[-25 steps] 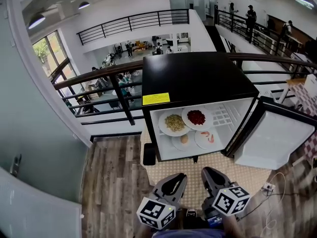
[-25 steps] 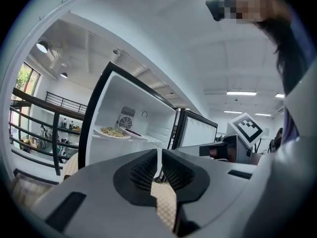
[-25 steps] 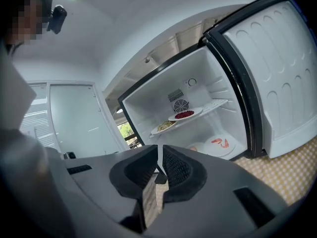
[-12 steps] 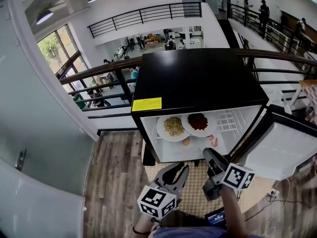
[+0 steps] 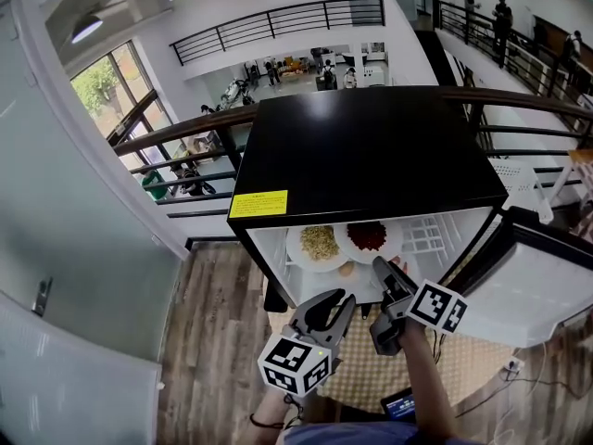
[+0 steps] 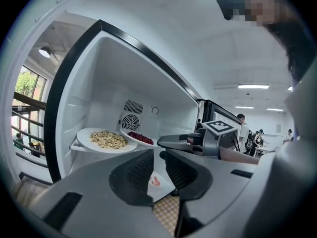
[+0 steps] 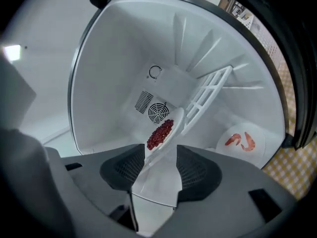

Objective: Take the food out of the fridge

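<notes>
The black mini fridge (image 5: 361, 146) stands open. On its shelf sit a plate of yellowish food (image 5: 318, 244) (image 6: 106, 139) and a plate of red food (image 5: 368, 237) (image 7: 161, 132). A plate of shrimp (image 7: 241, 141) (image 6: 155, 181) lies on the fridge floor. My right gripper (image 5: 384, 281) (image 7: 161, 170) reaches into the opening, rolled on its side. Its jaws have just been opening and stand wide, with the near rim of the red food plate between them, unpressed. My left gripper (image 5: 341, 301) (image 6: 159, 167) hangs just outside the fridge. Its jaws have just been opening to a narrow gap with nothing in it.
The fridge door (image 5: 533, 286) hangs open to the right. A white wire shelf (image 7: 205, 100) fills the right half of the fridge. A checkered mat (image 5: 371, 378) lies in front on the wood floor (image 5: 213, 341). A railing (image 5: 185, 133) runs behind the fridge.
Both grippers have moved forward to the fridge. The right one has rolled on its side, opened wide and entered the opening. The left one has opened slightly.
</notes>
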### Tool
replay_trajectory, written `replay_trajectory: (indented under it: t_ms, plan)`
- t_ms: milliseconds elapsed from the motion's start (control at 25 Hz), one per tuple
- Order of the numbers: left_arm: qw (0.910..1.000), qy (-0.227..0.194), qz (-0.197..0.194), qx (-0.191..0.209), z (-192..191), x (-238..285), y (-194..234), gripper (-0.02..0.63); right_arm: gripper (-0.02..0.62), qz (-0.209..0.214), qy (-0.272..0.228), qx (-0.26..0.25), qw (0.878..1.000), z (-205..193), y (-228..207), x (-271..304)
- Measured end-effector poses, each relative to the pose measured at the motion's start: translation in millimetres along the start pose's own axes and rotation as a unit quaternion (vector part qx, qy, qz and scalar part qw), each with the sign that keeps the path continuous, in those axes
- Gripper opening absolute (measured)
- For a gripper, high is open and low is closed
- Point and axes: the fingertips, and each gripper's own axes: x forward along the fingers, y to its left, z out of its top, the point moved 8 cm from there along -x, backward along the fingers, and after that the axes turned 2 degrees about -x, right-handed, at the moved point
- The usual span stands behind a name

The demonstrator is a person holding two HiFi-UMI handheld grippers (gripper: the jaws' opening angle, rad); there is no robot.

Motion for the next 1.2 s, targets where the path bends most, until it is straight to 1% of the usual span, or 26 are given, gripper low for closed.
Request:
replay_trajectory:
  t_ms: [80,200,360,480,600,640,960,1080,1200]
  plan:
    - [1.0000,0.005,0.002,0.004,-0.8,0.0,-0.2,0.077,0.193,0.000,0.002,0.004,1.000,-0.1,-2.1,4.9]
    - [0.9999,0.014,0.005,0.007,-3.2,-0.9,1.6,0.092,0.192,0.015,0.004,0.031,0.999,0.3,-4.3,11.2]
    - [0.9998,0.016,0.013,0.001,-5.2,-1.3,2.6,0.112,0.191,0.022,0.010,0.048,0.999,1.6,-7.8,13.6]
    - [0.9998,0.019,0.010,-0.003,-5.8,-0.5,1.4,0.132,0.168,0.019,0.010,0.054,0.998,2.1,-9.5,11.4]
    - [0.9997,0.022,0.009,-0.004,-7.3,0.9,0.5,0.140,0.135,0.031,0.006,0.064,0.997,0.1,-8.9,8.9]
    - [0.9997,0.022,0.009,-0.005,-7.8,1.9,0.1,0.144,0.097,0.036,0.003,0.067,0.997,0.8,-8.1,7.0]
    - [0.9993,0.030,0.000,-0.024,-11.9,9.2,-0.7,0.177,0.076,0.053,0.001,0.109,0.993,0.1,-11.8,-4.9]
    - [0.9990,0.032,-0.005,-0.032,-8.4,9.5,-1.1,0.202,0.074,0.052,0.003,0.107,0.993,-1.0,-13.4,-8.8]
    - [0.9982,0.038,-0.015,-0.045,-5.9,14.5,2.3,0.227,0.071,0.058,0.002,0.118,0.991,-1.7,-15.1,-10.8]
